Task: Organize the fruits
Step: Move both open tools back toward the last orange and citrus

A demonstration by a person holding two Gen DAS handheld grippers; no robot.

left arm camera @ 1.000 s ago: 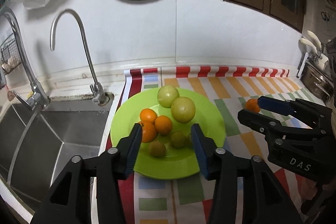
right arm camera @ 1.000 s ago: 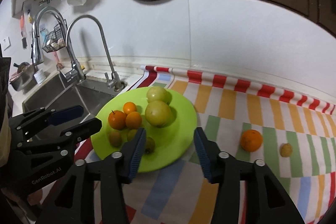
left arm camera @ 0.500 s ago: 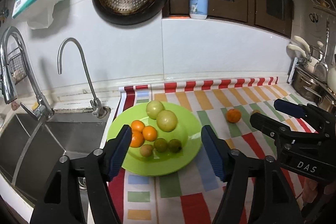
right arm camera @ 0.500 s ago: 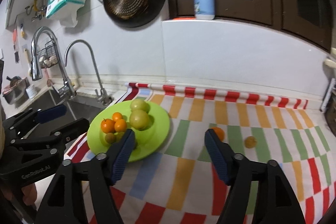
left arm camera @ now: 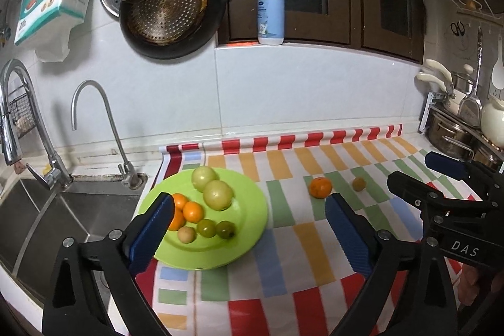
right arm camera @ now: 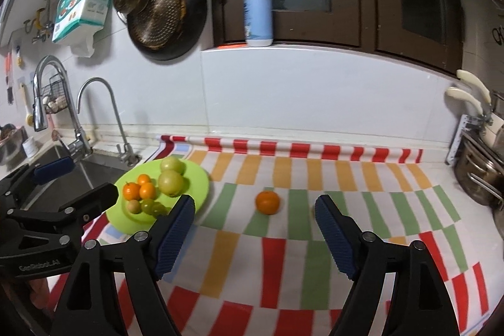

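A green plate (left arm camera: 252,229) on the striped cloth (left arm camera: 283,257) carries two large green fruits (left arm camera: 217,194), three oranges (left arm camera: 192,211) and three small greenish or tan fruits (left arm camera: 206,227). A loose orange (left arm camera: 320,187) and a small brownish fruit (left arm camera: 358,184) lie on the cloth to the plate's right. My left gripper (left arm camera: 249,203) hovers in front of the plate, jaws opening wide, nothing between them. My right gripper (right arm camera: 254,203) faces the loose orange (right arm camera: 267,202) from a distance, jaws opening and empty. Its right finger mostly hides the brownish fruit. Each gripper shows in the other's view (left arm camera: 412,170) (right arm camera: 88,178).
A steel sink (left arm camera: 47,210) with two faucets (left arm camera: 104,128) lies left of the plate. Pans (left arm camera: 170,11) hang on the white wall, and a pump bottle (left arm camera: 271,11) stands on the ledge. Pots and a rack (left arm camera: 450,131) crowd the counter's right end.
Both grippers have drawn back and up from the plate, so the fruits look smaller. Both pairs of jaws have spread much wider. The loose orange and brownish fruit now show fully.
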